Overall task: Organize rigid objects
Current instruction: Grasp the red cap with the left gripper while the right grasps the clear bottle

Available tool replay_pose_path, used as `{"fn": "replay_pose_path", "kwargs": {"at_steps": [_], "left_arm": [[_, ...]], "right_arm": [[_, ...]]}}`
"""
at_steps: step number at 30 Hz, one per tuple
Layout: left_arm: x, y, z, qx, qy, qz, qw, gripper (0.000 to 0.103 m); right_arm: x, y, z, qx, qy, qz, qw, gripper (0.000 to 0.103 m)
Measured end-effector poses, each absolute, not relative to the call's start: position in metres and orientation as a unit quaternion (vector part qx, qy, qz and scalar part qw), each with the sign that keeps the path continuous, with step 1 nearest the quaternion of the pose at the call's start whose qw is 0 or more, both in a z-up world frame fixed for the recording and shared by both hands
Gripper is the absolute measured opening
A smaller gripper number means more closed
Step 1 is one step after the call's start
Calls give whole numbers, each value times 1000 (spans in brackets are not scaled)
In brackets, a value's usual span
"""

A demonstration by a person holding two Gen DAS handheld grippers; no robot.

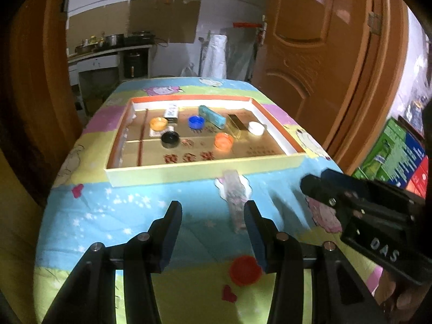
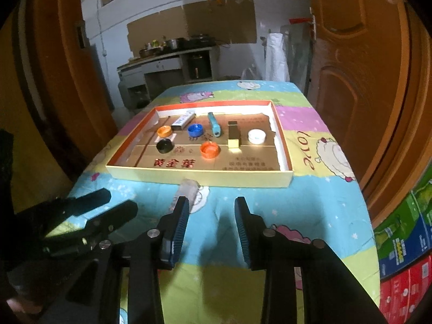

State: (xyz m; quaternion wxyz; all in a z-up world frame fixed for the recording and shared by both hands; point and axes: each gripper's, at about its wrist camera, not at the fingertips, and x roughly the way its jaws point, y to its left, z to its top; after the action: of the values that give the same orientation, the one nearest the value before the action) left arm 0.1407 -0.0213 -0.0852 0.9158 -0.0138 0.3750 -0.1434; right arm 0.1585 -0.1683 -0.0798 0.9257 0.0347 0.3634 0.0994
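Observation:
A shallow cardboard tray (image 1: pixel 205 168) (image 2: pixel 199 174) lies on the table and holds several bottle caps, among them an orange cap (image 1: pixel 223 140) (image 2: pixel 210 149), a blue cap (image 1: pixel 196 122) (image 2: pixel 195 130) and a black cap (image 1: pixel 170 139) (image 2: pixel 164 145), plus small boxes and a teal tube (image 1: pixel 212 116) (image 2: pixel 214 124). A clear plastic tube (image 1: pixel 235 197) (image 2: pixel 186 189) lies outside, in front of the tray. A red cap (image 1: pixel 245 270) lies near my left gripper (image 1: pixel 213 210), which is open and empty. My right gripper (image 2: pixel 212 206) is open and empty above the cloth.
The table has a colourful cartoon cloth (image 1: pixel 135 216) (image 2: pixel 310 202). An orange door (image 1: pixel 324 54) (image 2: pixel 364 67) stands at the right. Stacked coloured cartons (image 1: pixel 399 156) (image 2: pixel 405 256) sit right of the table. A kitchen counter (image 2: pixel 167 62) is behind.

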Motion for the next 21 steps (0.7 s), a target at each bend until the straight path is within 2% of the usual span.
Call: {"fn": "replay_pose_path", "kwargs": {"at_steps": [3, 7, 14, 21], "left_arm": [[132, -31, -92, -2, 377, -157, 913, 47], [124, -44, -106, 13, 389, -175, 904, 47], [120, -53, -130, 28, 414, -178, 892, 47], [120, -50, -134, 24, 406, -178, 896, 47]], "right_arm": [[158, -172, -82, 39, 366, 94, 925, 36], [158, -178, -85, 44, 368, 86, 925, 47], [160, -182, -89, 53, 374, 87, 922, 48], [165, -177, -95, 55, 384, 95, 917, 48]]}}
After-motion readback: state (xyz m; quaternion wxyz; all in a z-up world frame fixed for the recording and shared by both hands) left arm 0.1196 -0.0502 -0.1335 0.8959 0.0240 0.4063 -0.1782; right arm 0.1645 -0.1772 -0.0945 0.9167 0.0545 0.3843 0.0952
